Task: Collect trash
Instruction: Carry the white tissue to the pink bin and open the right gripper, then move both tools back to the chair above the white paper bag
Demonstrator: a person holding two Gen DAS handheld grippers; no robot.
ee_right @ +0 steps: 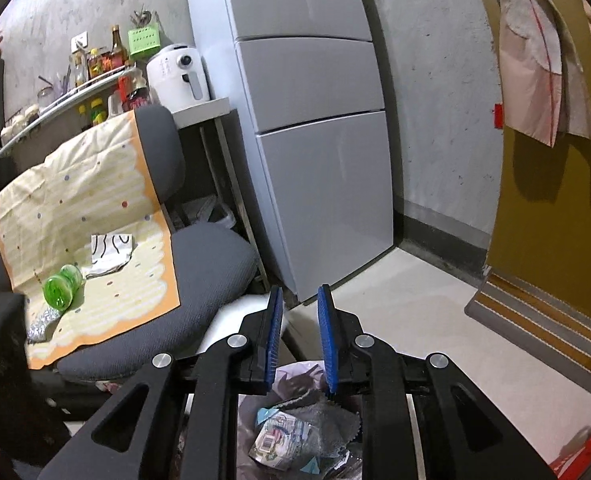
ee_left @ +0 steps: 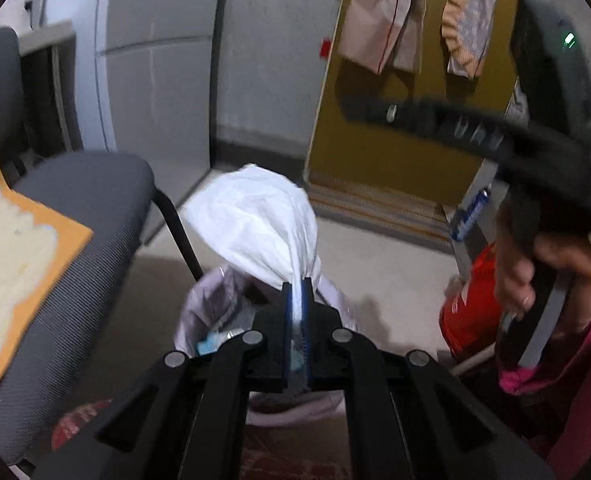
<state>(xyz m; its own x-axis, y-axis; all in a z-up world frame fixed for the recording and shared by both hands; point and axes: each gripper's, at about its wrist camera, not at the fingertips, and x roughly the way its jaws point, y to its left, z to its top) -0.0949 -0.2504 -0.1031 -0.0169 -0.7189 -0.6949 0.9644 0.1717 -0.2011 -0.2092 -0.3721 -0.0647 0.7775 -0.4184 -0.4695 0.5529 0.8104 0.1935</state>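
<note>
My left cam is getting a blurred pic: the right-hand rig at 2 o'clock is smeared, and the hand on its handle is only partly showing. The bin's rim is half hidden behind my own linkage, so I'm seeing only bits of what's inside.

Left gripper: the blue ribbed pads are pressing tight on a twisted tail of the white tissue. It's thin, crinkled paper, ballooning out toward 12 o'clock, hanging right over the bin w/ its pale plastic liner. A red container is sitting on the floor at 3 o'clock, cut off by the arm.

Right gripper: fingers are standing apart w/ a clear gap, holding nothing, touching nothing. Directly below them, at 6 o'clock, the bin is showing crumpled wrappers and a grey rag, partly blocked by the rig.

At 9 o'clock a grey fabric chair is carrying a yellow dotted cloth; on it are lying a green plastic bottle on its side, a folded white cloth and a foil scrap. The fridge is filling 12 o'clock.
</note>
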